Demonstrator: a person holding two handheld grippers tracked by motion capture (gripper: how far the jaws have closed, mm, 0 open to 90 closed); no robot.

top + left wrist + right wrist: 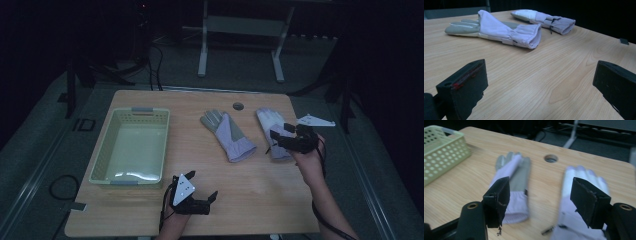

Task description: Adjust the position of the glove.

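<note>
Two gloves [228, 135] [274, 131] lie centre-right on the counter [240, 185]; left tongs [214, 196] and right tongs [278, 131] both gape open.

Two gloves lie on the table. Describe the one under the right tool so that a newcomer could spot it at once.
On the wooden table, look right of the pale green basket and past the round cable hole. Two lilac gloves lie side by side; it is the right glove, nearest the table's right edge, with the open right tool over its cuff.
</note>
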